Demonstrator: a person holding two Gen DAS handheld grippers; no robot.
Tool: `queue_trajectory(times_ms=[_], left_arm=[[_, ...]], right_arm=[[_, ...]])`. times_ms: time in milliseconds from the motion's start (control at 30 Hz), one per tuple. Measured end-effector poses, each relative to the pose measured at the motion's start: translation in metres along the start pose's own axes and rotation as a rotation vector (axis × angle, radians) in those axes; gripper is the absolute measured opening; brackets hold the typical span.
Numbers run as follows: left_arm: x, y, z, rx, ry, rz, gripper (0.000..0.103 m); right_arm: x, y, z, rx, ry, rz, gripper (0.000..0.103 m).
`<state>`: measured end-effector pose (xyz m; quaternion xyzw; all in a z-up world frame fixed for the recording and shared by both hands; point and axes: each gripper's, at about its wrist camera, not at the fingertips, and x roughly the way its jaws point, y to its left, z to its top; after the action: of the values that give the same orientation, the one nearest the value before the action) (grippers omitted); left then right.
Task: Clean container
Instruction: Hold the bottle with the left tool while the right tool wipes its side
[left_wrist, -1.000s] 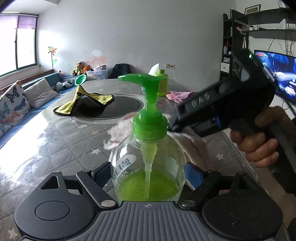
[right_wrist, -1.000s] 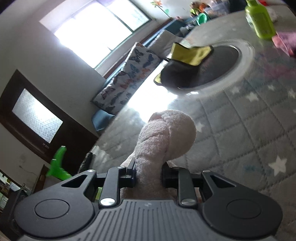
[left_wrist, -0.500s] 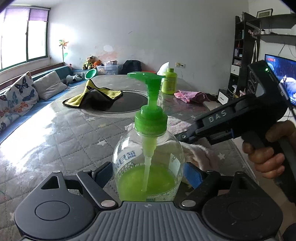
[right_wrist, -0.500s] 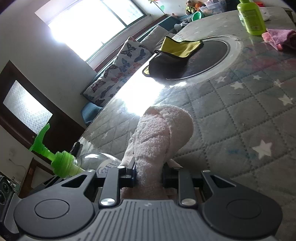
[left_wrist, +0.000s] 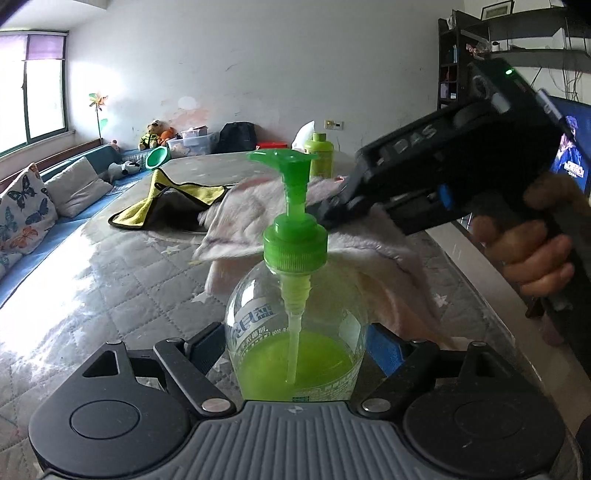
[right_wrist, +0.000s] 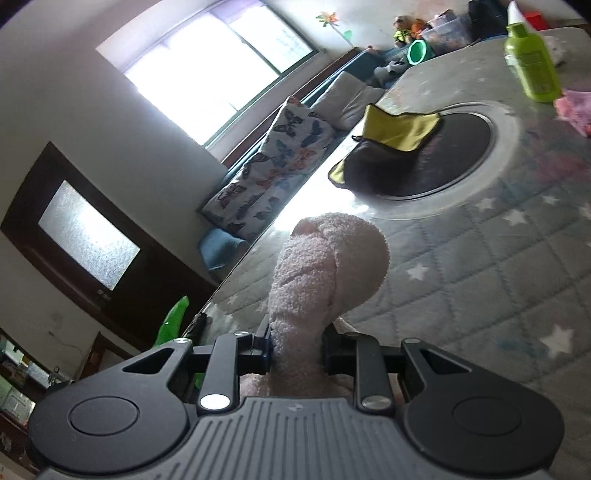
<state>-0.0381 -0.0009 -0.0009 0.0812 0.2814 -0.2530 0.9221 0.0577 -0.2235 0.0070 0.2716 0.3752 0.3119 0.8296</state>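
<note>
My left gripper (left_wrist: 295, 347) is shut on a clear pump bottle (left_wrist: 295, 332) with green liquid and a green pump head (left_wrist: 282, 158), held upright above the table. My right gripper (right_wrist: 297, 354) is shut on a pale pink fluffy cloth (right_wrist: 325, 266). In the left wrist view the right gripper's black body (left_wrist: 461, 173) comes in from the right, and the cloth (left_wrist: 258, 218) drapes behind the bottle's neck and shoulder. In the right wrist view only the pump spout (right_wrist: 171, 325) shows, at the lower left.
A grey quilted star-pattern table (left_wrist: 92, 288) holds a round dark inset (right_wrist: 436, 155), a yellow-and-black cloth (left_wrist: 166, 206), a green bottle (right_wrist: 530, 59) and a pink rag (right_wrist: 576, 110). A bench with cushions (left_wrist: 33, 206) runs along the left wall. A TV (left_wrist: 572, 162) is on the right.
The right gripper and pink cloth rose from beside the bottle's lower right to behind its neck and pump. The bottle stays held in the left gripper.
</note>
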Motion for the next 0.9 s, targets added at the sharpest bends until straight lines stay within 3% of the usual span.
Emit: queue_trajectory(times_ms=[533,767,900], left_arm=[[0.001,-0.004,-0.002,-0.008,-0.003,0.018,0.087],[-0.001,-0.006,-0.002,-0.009,-0.003,0.028,0.086],[-0.002,-0.006,-0.001,-0.013,-0.004,0.03,0.086]], right_arm=[[0.022,-0.033,-0.023,0.039,0.067,-0.093,0.023],[0.002,-0.029,-0.03,-0.004,0.08,-0.115,0.023],[-0.018,-0.021,-0.021,0.011,0.03,-0.08,0.023]])
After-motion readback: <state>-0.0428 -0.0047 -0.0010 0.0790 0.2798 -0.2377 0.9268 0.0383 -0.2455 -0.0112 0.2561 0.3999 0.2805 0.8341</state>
